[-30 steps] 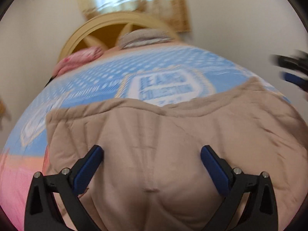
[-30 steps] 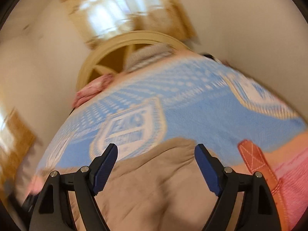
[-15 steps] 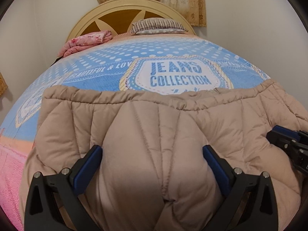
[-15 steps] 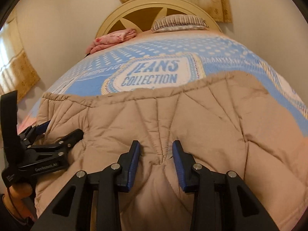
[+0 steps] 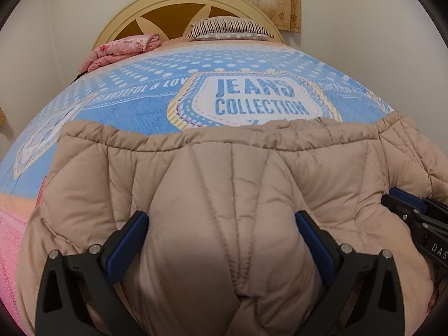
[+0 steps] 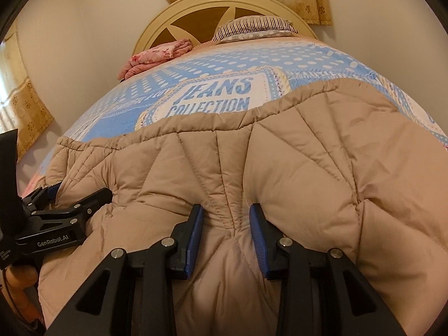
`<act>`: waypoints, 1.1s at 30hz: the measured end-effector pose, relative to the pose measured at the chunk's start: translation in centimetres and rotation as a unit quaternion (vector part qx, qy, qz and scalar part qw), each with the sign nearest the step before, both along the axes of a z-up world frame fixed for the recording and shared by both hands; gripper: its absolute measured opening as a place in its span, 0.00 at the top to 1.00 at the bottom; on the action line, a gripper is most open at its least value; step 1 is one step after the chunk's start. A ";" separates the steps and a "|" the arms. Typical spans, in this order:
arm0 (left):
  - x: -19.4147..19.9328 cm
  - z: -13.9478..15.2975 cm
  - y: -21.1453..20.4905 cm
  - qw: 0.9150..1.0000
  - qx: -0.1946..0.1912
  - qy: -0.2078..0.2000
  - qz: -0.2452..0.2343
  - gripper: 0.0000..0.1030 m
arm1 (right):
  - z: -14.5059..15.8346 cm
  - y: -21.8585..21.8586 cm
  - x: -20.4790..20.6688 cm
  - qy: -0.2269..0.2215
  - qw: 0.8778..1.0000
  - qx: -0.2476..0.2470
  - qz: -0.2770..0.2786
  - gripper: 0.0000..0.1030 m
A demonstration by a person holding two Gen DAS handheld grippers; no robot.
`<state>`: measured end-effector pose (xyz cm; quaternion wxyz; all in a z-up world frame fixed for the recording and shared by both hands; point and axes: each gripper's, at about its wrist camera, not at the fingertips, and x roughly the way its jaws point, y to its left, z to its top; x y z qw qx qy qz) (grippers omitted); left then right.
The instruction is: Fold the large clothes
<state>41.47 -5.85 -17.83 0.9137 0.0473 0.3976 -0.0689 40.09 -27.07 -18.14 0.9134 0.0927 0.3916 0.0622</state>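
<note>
A beige quilted coat point(image 5: 238, 173) lies spread on the blue bedspread point(image 5: 140, 98), its hem running across the middle of both views. My left gripper point(image 5: 221, 224) stands wide open over the coat's near part, with a bulge of fabric between its fingers. In the right wrist view the coat point(image 6: 308, 154) fills the foreground, and my right gripper point(image 6: 226, 218) is shut on a pinched ridge of it, both blue pads pressing the fabric. The left gripper point(image 6: 75, 196) shows at the left edge of that view, and the right gripper point(image 5: 406, 210) at the right edge of the left wrist view.
A striped pillow point(image 5: 229, 28) and a folded pink blanket point(image 5: 123, 49) lie at the head of the bed, before a round cream headboard point(image 5: 168, 2). Walls stand on both sides and curtains hang behind. A person's hand point(image 6: 19, 280) holds the left gripper.
My right gripper came down onto the coat and closed from wide open onto a fold of it. The left gripper sank a little and stayed open.
</note>
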 end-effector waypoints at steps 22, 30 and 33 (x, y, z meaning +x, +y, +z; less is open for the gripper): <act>0.6 -0.8 -0.4 1.000 0.004 0.022 0.002 0.00 | -0.8 0.2 0.6 0.009 1.000 -0.001 -0.002 0.66; 0.8 -0.9 -0.4 1.000 0.008 0.027 0.002 0.00 | -1.1 0.4 0.6 0.012 1.000 -0.009 -0.004 0.66; 0.8 -1.0 -0.5 1.000 0.010 0.027 0.003 0.00 | -1.1 0.4 0.6 0.012 1.000 -0.011 -0.004 0.66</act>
